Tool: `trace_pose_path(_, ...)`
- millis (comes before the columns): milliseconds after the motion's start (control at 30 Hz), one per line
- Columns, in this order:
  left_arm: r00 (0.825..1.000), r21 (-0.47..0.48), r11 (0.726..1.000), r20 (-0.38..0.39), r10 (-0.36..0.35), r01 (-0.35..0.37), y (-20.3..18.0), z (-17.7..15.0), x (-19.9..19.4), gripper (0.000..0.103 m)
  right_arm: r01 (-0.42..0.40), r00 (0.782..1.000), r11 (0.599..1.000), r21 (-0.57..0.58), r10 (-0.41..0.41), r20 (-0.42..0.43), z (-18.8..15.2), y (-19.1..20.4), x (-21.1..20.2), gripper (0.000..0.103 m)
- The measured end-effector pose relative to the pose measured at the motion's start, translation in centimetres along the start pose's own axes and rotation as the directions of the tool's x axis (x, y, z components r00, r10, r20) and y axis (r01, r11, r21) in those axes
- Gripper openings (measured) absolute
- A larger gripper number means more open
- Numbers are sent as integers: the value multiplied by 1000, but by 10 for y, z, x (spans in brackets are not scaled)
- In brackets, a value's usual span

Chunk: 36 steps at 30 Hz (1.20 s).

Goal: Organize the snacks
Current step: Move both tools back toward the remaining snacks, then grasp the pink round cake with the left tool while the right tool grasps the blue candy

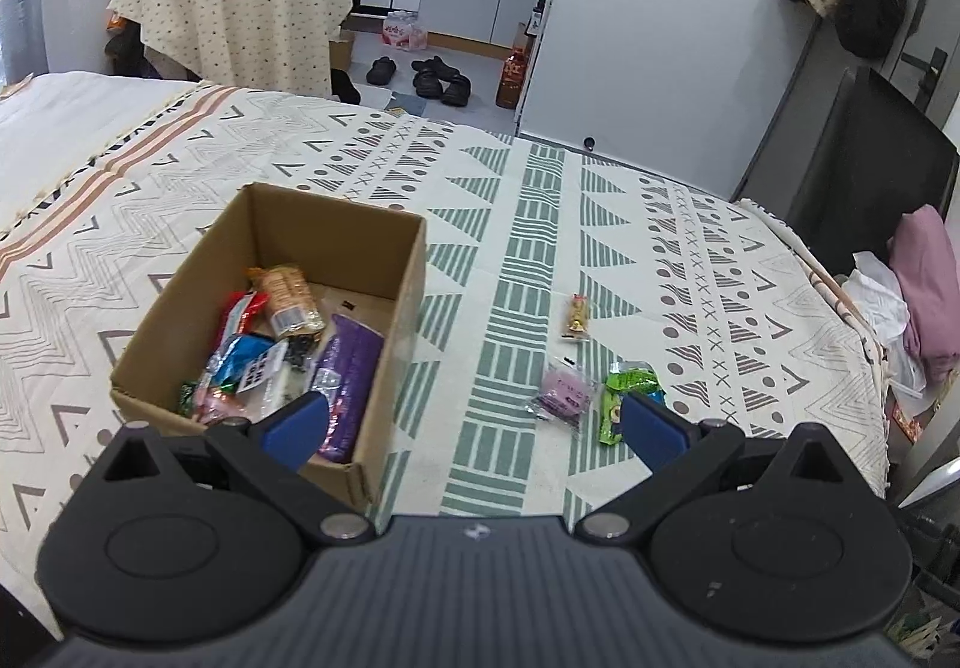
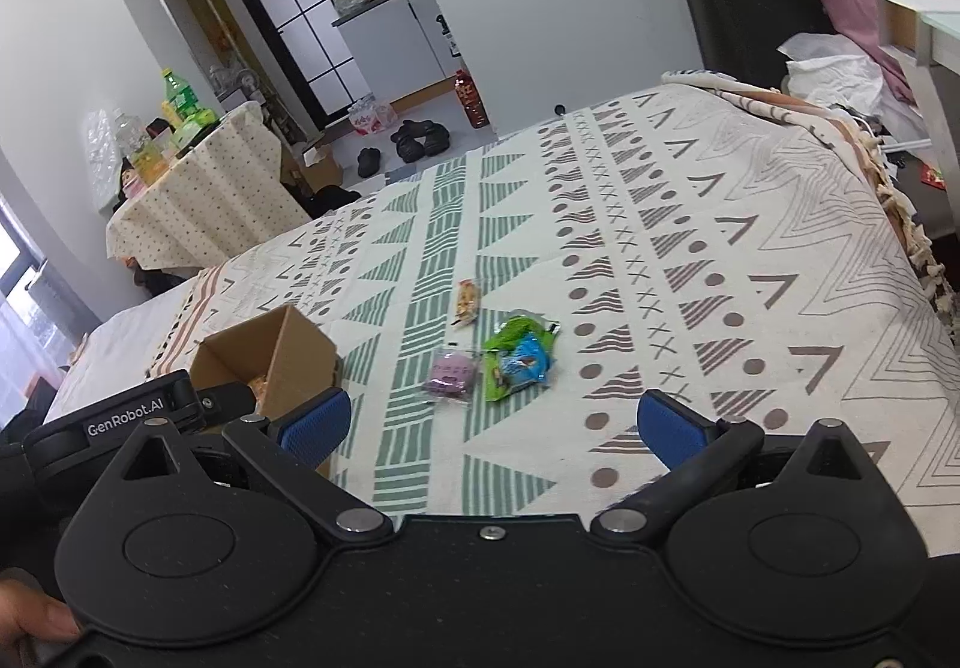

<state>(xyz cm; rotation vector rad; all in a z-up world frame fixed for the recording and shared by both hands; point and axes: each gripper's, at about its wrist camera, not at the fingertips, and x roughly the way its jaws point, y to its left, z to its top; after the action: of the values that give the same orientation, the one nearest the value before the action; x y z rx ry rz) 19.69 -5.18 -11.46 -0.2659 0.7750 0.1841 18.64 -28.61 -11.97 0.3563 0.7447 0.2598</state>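
A cardboard box (image 1: 384,302) sits on the patterned bedspread and holds several snack packets, among them a purple pack (image 1: 348,386) and an orange cracker pack (image 1: 291,299). To its right lie a pink packet (image 1: 561,395), a green packet (image 1: 624,398) and a small yellow snack (image 1: 577,315). My left gripper (image 1: 474,422) is open and empty, above the box's near right corner. My right gripper (image 2: 492,422) is open and empty, short of the pink packet (image 2: 453,374), the green and blue packets (image 2: 519,359) and the yellow snack (image 2: 468,299). The box (image 2: 300,362) shows at its left.
The bedspread (image 1: 690,260) covers a wide bed. A cloth-covered table (image 1: 240,8) with bottles stands beyond the bed. Shoes (image 1: 441,77) lie on the floor. Pink cloth and white bags (image 1: 918,296) pile at the bed's right edge.
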Motion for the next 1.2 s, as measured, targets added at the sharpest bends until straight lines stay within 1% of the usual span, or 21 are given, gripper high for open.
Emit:
trace_pose_path(133,999,6,1000,-33,-4,4,-8,-1,8,103,4,1000,1000,23,-4,-2,1,-15,3,103)
trace_pose_path(233,999,26,1000,-29,18,-17,-13,-2,13,103,6,1000,999,38,-6,-6,1,-26,6,103)
trace_pose_path(467,998,23,1000,-55,20,-18,-18,1,31,103,-1,1000,998,63,2,-25,-4,-48,23,103)
trace_pose_path(567,997,18,1000,-70,14,-13,-20,3,43,103,-21,999,996,81,24,-37,-6,-54,34,103)
trace_pose_path(700,997,32,999,-77,6,-4,-28,6,60,102,-53,998,993,103,57,-34,-6,-59,51,103)
trace_pose_path(833,995,40,999,-96,2,2,-34,8,80,100,-77,996,988,132,83,-42,-5,-65,73,101)
trace_pose_path(900,994,43,999,-106,6,-2,-37,9,88,100,-83,995,986,145,91,-50,-4,-67,84,94)
trace_pose_path(933,994,49,999,-108,6,-1,-39,10,92,100,-84,994,985,148,93,-56,-4,-68,90,92)
trace_pose_path(1000,994,68,998,-112,6,2,-44,11,101,100,-87,992,983,160,100,-77,-3,-70,104,84)
trace_pose_path(1200,989,90,996,-150,13,0,-54,11,131,92,-101,985,979,176,123,-117,-1,-70,134,76)
